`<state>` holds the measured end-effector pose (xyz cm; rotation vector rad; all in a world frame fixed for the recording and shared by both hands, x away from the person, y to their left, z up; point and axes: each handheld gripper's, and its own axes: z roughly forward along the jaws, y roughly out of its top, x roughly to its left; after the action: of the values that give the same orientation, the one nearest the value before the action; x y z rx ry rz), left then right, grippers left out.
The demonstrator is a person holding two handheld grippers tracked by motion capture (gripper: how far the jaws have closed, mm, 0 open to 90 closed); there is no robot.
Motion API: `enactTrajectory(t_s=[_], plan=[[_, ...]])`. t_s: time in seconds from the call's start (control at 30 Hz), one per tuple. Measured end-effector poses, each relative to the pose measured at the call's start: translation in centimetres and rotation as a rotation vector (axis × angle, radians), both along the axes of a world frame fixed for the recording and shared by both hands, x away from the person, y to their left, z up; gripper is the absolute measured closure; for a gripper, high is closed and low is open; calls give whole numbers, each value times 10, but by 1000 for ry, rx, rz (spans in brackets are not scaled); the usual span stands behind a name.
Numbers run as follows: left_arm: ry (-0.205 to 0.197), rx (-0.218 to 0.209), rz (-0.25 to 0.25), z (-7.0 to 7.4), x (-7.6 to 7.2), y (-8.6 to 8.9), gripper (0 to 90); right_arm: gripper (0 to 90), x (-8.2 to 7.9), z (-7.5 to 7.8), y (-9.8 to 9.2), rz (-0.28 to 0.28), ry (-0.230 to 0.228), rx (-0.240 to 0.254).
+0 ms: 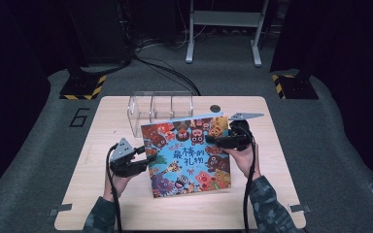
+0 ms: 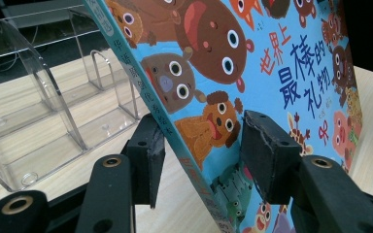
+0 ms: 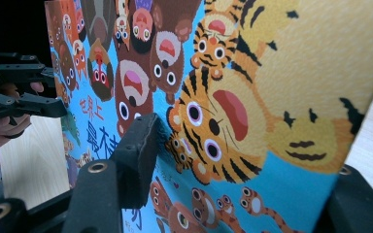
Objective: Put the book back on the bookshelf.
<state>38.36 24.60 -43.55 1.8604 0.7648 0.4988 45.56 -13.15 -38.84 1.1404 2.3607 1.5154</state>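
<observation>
Book [image 1: 188,154] held over the middle of the table [image 1: 97,194], cover up, bright blue with cartoon animals, tilted so its far edge stands higher than the near one.

High view: left gripper [image 1: 145,162] meets the book's left edge from 9 o'clock; right gripper [image 1: 218,141] meets the right edge near the upper corner, from 3 o'clock. A hand sits behind each gripper, sleeves entering from 6 o'clock. Clear plastic rack [image 1: 160,108] stands at 12 o'clock from the book, just behind its far edge. Small dark disc [image 1: 215,108] on the tabletop at 1 o'clock.

Left gripper view: left gripper [image 2: 201,160] straddles the book's spine [image 2: 148,97], one jaw behind the spine side, the other over the front cover by the brown dog picture. Gap visible between the spine-side pad and the book; whether the cover-side pad presses cannot be told. Jaws at middling width, not clamped. Rack [image 2: 39,121] at 9 to 10 o'clock, its dividers upright, resting on the table.

Right gripper view: right gripper [image 3: 243,189] has the book [image 3: 272,97] between its jaws; left pad lies against the cover beside the tiger picture, the other jaw at the far edge at 4 o'clock. Narrow, gripping the book. Left gripper [image 3: 60,109] seen at 9 o'clock, on the book's opposite edge.
</observation>
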Motion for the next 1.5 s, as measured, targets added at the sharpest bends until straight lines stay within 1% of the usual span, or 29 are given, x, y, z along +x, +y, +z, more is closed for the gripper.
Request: enactTrajectory(t_s=[0.03, 0.13, 0.17, 0.2, 0.53, 0.6, 0.83, 0.97, 1.13, 1.2, 1.23, 1.37, 1.5], plan=[[-2, 1, -1, 0, 0, 0, 523, 431, 0, 0, 0, -1, 4, 1], [-13, -3, 4, 1, -1, 0, 528, 430, -1, 1, 0, 2, -4, -1], [-10, 2, 1, 2, -1, 1, 530, 430, -1, 2, 1, 1, -4, -1], [-13, -4, 3, 2, -1, 1, 532, 430, -1, 2, 1, -1, -8, -2], [-40, 5, 11, 5, -3, 1, 550, 425, -3, 6, 1, 4, -24, -5], [-46, -2, 16, 6, -4, 1, 554, 424, -3, 7, 2, 5, -26, -4], [-60, 10, 15, 8, -5, 2, 565, 420, -4, 9, 3, 6, -33, -7], [-67, 4, 21, 9, -6, 2, 570, 419, -4, 9, 3, 7, -39, -8], [-82, 13, 25, 10, -7, 2, 576, 414, -4, 11, 4, 7, -47, -16], [-91, 9, 31, 10, -7, 2, 578, 412, -4, 11, 4, 7, -45, -16], [-92, 10, 31, 10, -7, 2, 579, 411, -4, 12, 4, 10, -51, -16], [-100, 10, 33, 10, -7, 1, 580, 410, -4, 12, 5, 9, -53, -21], [-114, 21, 38, 11, -8, 1, 580, 408, -5, 13, 5, 10, -57, -25]])
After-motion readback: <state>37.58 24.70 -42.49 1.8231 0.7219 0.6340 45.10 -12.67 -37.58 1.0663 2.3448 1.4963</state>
